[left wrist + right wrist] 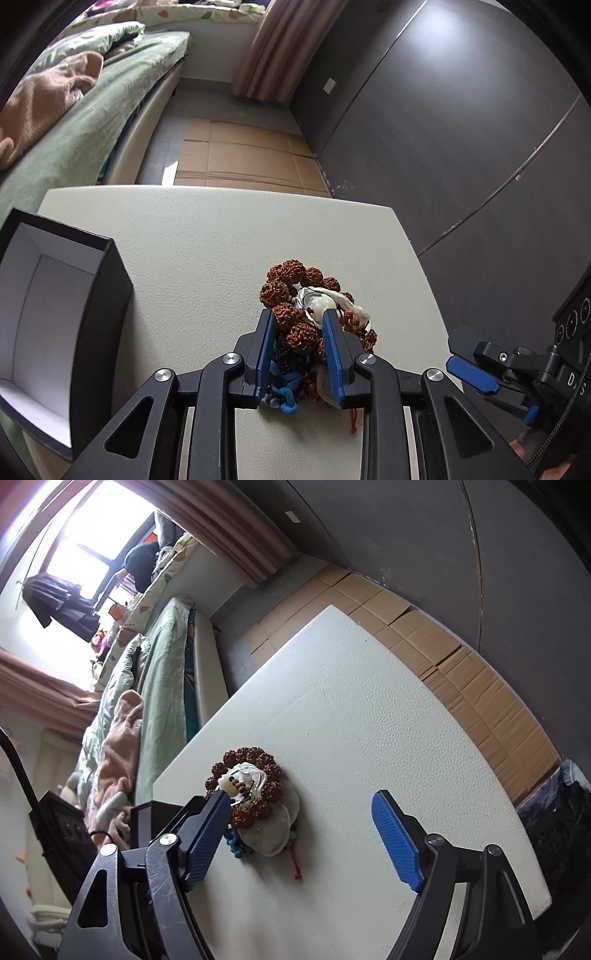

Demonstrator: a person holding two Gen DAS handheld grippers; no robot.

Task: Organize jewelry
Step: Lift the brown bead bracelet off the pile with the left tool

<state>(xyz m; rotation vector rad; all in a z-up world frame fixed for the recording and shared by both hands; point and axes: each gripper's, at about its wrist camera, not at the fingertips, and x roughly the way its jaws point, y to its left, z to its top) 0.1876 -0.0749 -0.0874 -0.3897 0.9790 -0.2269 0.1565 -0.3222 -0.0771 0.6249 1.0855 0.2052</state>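
Note:
A small heap of jewelry lies on the white table (203, 240): a bracelet of knobbly brown beads (291, 275), a clear pouch with a white piece (321, 304) on top, and blue beads (286, 384) underneath. My left gripper (299, 325) reaches into the heap from the near side, with brown beads clamped between its blue pads. In the right wrist view the brown bead bracelet (255, 757) and the pouch (269, 830) lie just ahead of my right gripper (301, 799). Its jaws stand wide apart and hold nothing. The right gripper (461, 354) also shows at the right edge of the left wrist view.
A black box (110, 295) with a white inside stands open on the table's left side. A bed with green bedding (92, 122) runs along the left. Flattened cardboard (243, 155) covers the floor beyond the table, next to a dark wall (443, 129).

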